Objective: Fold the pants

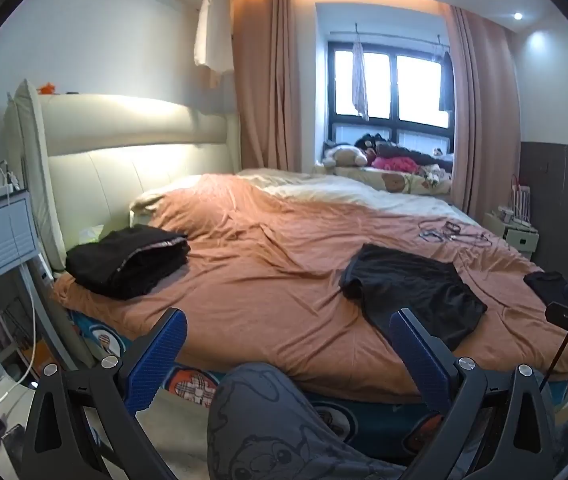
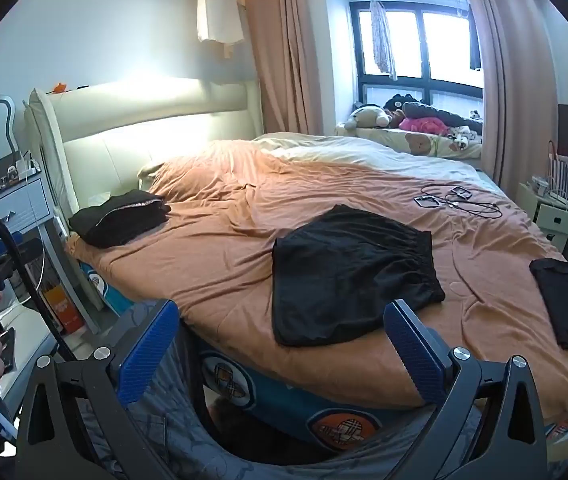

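- Left gripper [image 1: 287, 342] has its jaws spread wide with nothing in them, hanging off the foot of the bed [image 1: 244, 280].
- Right gripper [image 2: 282, 334], same deal: jaws wide apart, empty, just short of the mattress edge.
- The black pants [image 2: 347, 272] lie flat on the orange cover, near the foot edge, touched by neither gripper.
- Folded dark stack [image 2: 120, 216] sits by the headboard; another dark piece [image 2: 567, 304] is off right.

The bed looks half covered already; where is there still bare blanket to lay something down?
The widest bare patch of the orange blanket lies between the folded black pile near the headboard and the spread black shorts. A narrower strip runs between the shorts and the small black garment at the right edge. It is crowded beyond the shorts, where cables and small devices lie.
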Motion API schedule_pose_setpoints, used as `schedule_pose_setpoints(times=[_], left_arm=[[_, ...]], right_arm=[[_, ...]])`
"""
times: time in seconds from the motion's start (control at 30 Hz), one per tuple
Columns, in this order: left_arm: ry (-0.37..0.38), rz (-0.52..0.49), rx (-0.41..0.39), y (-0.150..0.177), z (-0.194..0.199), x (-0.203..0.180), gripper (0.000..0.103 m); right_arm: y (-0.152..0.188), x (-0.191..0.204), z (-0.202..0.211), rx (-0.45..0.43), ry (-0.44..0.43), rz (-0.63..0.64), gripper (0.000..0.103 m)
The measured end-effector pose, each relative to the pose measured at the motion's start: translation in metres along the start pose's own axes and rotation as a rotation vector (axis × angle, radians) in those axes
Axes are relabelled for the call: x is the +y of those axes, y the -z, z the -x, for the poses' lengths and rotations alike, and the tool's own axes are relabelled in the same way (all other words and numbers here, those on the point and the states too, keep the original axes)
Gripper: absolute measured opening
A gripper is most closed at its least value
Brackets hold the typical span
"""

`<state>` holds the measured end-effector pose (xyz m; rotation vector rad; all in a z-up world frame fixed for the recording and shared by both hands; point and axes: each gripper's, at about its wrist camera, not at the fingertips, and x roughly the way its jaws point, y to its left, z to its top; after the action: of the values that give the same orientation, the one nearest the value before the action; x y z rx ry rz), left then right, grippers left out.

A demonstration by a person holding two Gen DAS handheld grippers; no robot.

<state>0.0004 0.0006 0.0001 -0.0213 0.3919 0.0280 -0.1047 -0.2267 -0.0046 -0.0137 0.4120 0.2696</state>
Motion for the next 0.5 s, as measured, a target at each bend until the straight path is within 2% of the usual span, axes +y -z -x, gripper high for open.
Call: schedule_pose_setpoints(times=[0.07,0.1,0.17,0.5], left_arm=[[-0.010,-0.019,-0.009,-0.004,-0.004,-0.005,0.102],[0.002,-0.009,-0.049,-0.005,0.003,-0.005,0.102],[0.020,0.013,-0.081,-0.003,0.008,0.001,0.102],[0.031,0.017,-0.074,0.004,0.012,0.002,0.102]], right_arm=[[0.000,0.000,-0.001,0.005,0.013,0.004,0.103],[0.001,0.000,-0.001,0.009,0.014,0.006,0.103],[0.002,0.001,-0.001,0.001,0.012,0.012,0.103],[-0.002,-0.009,0.008,-0.005,0.005,-0.012,0.103]])
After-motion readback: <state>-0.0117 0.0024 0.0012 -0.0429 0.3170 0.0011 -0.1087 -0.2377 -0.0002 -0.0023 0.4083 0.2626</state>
